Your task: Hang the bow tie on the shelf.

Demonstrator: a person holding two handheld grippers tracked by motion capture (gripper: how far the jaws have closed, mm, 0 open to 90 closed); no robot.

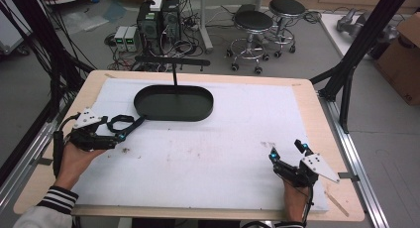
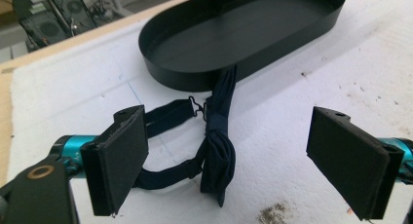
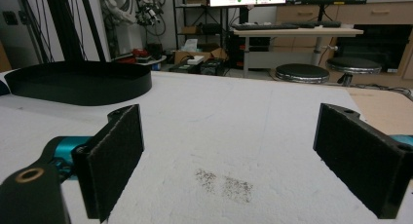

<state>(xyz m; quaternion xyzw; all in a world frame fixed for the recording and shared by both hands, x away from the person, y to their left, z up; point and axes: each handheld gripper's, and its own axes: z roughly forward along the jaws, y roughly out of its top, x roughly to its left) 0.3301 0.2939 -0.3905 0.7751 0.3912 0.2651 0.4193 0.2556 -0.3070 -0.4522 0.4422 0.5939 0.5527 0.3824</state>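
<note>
Fingers of the left gripper stood spread wide, nothing between them, hovering just over the dark bow tie that lay flat on the white surface. Bow tie sat just beside the near rim of the black oval tray, one strap end running up to touch the tray wall, the other looping back with its small hook past the left finger. Right gripper also stood spread and empty, well apart at the near right of the surface, close to a brown stain. Likely risk: closing on the knot while the strap trails could drag the hook across the cloth and snag it, or the loose strap could catch under the tray rim on lifting. A pinch on strap alone might let the knot dangle and swing. Tray's upright post and crossbar stood behind, no obstacle to the reach. Stools and cabling beyond the surface, irrelevant.
</note>
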